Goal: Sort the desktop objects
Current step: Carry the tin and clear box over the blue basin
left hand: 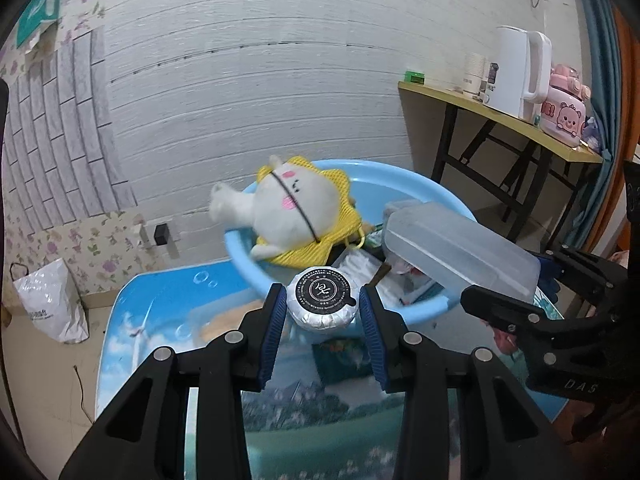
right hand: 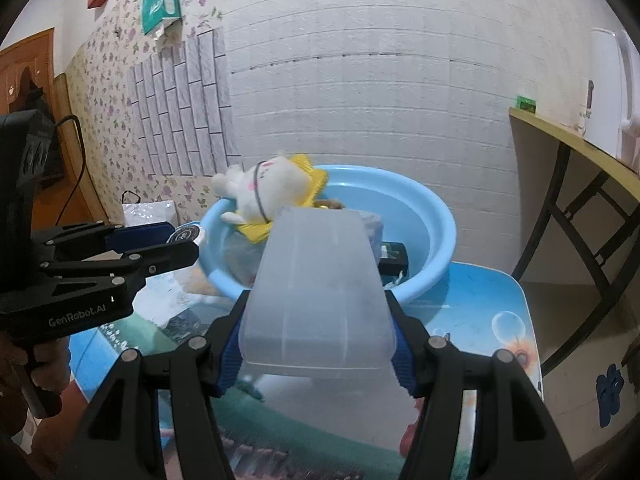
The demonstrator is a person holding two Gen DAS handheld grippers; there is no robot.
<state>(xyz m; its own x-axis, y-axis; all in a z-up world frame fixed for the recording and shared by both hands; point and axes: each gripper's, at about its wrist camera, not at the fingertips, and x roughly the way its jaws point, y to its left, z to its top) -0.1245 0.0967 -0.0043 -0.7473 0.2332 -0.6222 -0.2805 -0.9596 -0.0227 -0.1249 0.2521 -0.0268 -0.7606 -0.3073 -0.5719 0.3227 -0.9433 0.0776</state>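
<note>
Two close wrist views angled down, sharing the blue basin (left hand: 400,178).

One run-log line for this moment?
left gripper: shut on foil disc | right gripper: shut on translucent box | blue basin: holds plush toy

Background, left wrist view: white brick-pattern wall (left hand: 260,60), floral wallpaper (left hand: 80,240) lower left. White plastic bag (left hand: 52,300) on floor by wall. Yellow-topped side table (left hand: 500,116), black legs, at right; on it a white kettle (left hand: 516,72), a pink bear-print container (left hand: 564,114), a small green box (left hand: 415,77). Teal curtain (left hand: 600,60) at far right.
</note>
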